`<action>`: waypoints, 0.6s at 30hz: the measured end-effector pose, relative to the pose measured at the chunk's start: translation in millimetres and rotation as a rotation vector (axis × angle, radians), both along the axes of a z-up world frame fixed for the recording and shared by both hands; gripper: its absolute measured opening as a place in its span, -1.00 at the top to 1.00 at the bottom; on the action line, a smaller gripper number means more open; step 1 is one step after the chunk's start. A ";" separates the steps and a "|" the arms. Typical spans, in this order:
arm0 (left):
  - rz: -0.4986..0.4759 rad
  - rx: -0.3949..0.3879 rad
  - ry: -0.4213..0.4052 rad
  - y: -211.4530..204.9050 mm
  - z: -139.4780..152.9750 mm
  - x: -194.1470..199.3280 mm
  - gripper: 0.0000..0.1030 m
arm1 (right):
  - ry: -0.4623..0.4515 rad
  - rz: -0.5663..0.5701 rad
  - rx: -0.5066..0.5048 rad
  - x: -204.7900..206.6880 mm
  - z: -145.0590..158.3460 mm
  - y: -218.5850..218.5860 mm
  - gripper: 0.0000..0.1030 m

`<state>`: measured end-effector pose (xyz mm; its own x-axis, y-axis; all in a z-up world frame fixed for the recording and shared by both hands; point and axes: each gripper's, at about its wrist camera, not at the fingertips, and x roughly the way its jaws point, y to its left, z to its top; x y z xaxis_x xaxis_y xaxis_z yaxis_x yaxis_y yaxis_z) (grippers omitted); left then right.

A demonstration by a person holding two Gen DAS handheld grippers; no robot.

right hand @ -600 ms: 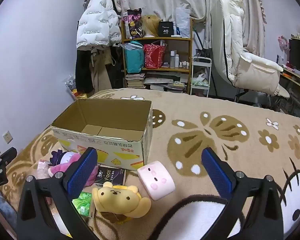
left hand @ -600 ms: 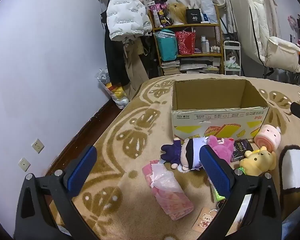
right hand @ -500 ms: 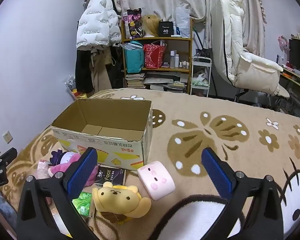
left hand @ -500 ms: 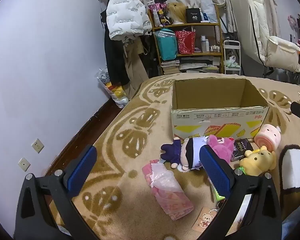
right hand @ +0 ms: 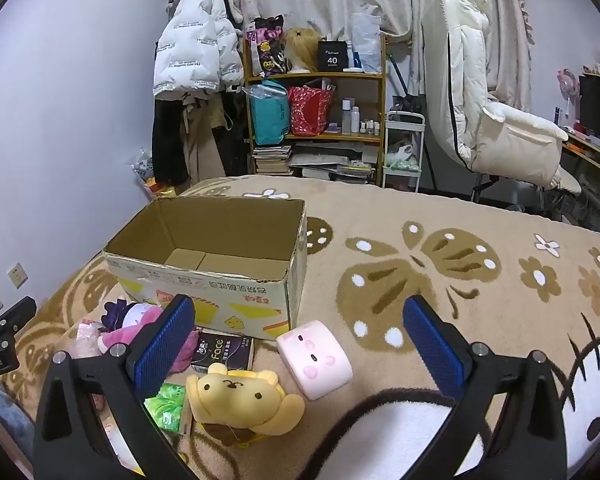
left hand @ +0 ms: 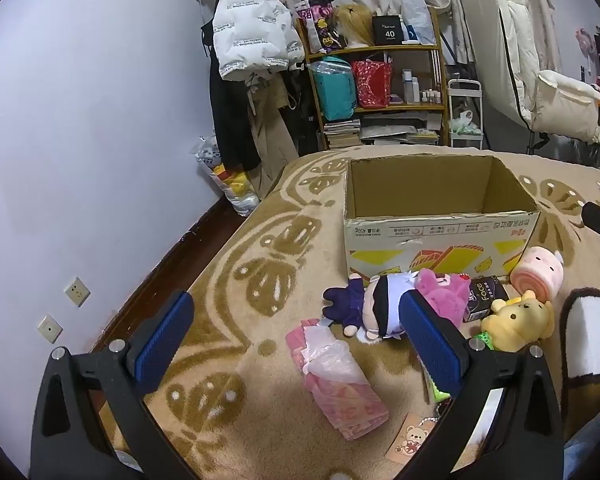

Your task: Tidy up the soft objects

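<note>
An open, empty cardboard box point(left hand: 440, 232) point(right hand: 204, 276) stands on the patterned carpet. In front of it lie soft toys: a dark-haired doll in purple point(left hand: 364, 306), a pink plush point(left hand: 444, 296) point(right hand: 140, 330), a yellow bear plush point(left hand: 516, 320) point(right hand: 240, 398), a pink roll-cake plush point(left hand: 538, 276) point(right hand: 314, 358) and a pink tissue pack point(left hand: 336, 376). My left gripper point(left hand: 296, 340) is open and empty above the tissue pack. My right gripper point(right hand: 298, 344) is open and empty above the roll-cake plush.
A black tissue pack point(right hand: 222, 352), a green packet point(right hand: 168, 404) and a bear tag point(left hand: 410, 438) lie among the toys. A shelf point(right hand: 316, 120), hanging coats point(right hand: 196, 80) and a white chair point(right hand: 500, 120) stand behind. The wall point(left hand: 80, 160) runs along the left.
</note>
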<state>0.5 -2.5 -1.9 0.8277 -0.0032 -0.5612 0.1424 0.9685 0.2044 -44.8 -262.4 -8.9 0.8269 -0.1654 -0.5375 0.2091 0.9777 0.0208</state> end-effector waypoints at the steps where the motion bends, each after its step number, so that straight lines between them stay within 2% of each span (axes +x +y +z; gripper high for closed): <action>1: 0.000 0.000 0.000 -0.2 -0.2 0.1 -0.97 | -0.001 0.001 0.001 0.0 0.6 0.1 -1.00; 18: 0.002 0.006 0.004 0.4 -5.6 1.7 -0.97 | 0.000 0.002 0.004 1.5 -4.0 4.3 -1.00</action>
<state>2.2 -2.0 -7.5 0.8256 0.0023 -0.5642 0.1408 0.9675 0.2100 -43.3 -258.1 -12.9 0.8271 -0.1615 -0.5383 0.2069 0.9781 0.0245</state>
